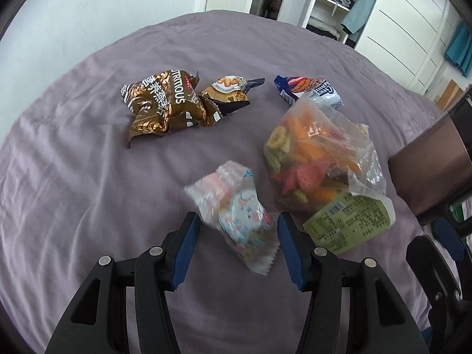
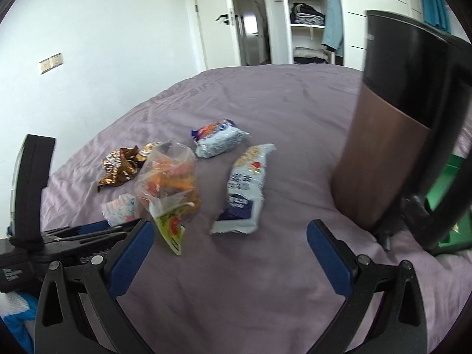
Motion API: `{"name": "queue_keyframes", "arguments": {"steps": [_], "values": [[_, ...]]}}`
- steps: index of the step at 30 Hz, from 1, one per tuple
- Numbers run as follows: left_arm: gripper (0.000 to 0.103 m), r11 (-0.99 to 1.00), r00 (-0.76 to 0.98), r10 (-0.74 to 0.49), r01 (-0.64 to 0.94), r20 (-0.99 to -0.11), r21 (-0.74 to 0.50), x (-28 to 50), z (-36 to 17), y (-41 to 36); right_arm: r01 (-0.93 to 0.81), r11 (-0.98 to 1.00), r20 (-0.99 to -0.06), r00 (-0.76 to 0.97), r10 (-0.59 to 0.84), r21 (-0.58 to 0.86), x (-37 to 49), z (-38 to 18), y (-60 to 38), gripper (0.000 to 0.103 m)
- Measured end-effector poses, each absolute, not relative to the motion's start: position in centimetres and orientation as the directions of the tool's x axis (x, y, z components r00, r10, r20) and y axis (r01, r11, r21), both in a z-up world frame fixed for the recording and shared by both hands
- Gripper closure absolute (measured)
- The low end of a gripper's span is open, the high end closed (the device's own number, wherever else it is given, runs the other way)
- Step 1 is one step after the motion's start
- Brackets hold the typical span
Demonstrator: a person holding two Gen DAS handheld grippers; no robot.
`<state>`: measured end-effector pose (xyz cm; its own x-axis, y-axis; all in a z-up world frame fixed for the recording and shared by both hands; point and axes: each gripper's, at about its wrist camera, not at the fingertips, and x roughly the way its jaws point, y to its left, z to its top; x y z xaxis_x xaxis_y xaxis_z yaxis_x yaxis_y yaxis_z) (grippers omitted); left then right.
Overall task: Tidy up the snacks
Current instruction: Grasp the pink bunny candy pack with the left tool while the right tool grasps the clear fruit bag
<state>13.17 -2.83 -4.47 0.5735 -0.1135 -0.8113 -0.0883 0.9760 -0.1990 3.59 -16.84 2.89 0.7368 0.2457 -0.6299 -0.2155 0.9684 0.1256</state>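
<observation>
Several snack packs lie on a purple bed sheet (image 1: 73, 177). A pink-and-white pack (image 1: 236, 215) lies between the open jaws of my left gripper (image 1: 237, 227). Beside it is a clear bag of dried fruit (image 1: 318, 159) with a green label. Farther off are a crumpled brown foil bag (image 1: 159, 103), a small brown pack (image 1: 230, 94) and a blue-and-white pack (image 1: 309, 88). My right gripper (image 2: 230, 233) is open and empty, just short of a long white-and-blue pack (image 2: 244, 188). The fruit bag (image 2: 168, 177) and the left gripper (image 2: 88, 233) show at its left.
A brown and black bin-like container (image 2: 383, 147) stands on the bed at the right, with something green (image 2: 448, 183) behind it. It also shows in the left wrist view (image 1: 427, 162). A white wall, a door and an open wardrobe (image 2: 306, 17) are beyond the bed.
</observation>
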Motion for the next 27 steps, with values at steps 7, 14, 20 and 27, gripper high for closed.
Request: {"name": "queue_keyframes", "arguments": {"steps": [7, 14, 20, 27], "values": [[0.063, 0.952, 0.591, -0.139, -0.140, -0.794, -0.271, 13.7, -4.9, -0.7, -0.328, 0.934, -0.614, 0.712, 0.342, 0.139, 6.0, 2.8, -14.1, 0.000], [0.066, 0.918, 0.601, -0.223, -0.136, -0.768, -0.372, 12.8, -5.5, 1.5, -0.395, 0.910, -0.632, 0.675, 0.380, 0.124, 8.4, 1.7, -12.2, 0.000], [0.066, 0.878, 0.601, -0.298, -0.133, -0.742, -0.460, 11.7, -6.1, 3.1, -0.448, 0.884, -0.653, 0.630, 0.420, 0.137, 9.8, 0.5, -11.3, 0.000], [0.068, 0.860, 0.590, -0.336, -0.127, -0.735, -0.495, 10.5, -6.2, 4.1, -0.509, 0.846, -0.681, 0.565, 0.467, 0.158, 10.8, -0.3, -10.6, 0.000]]}}
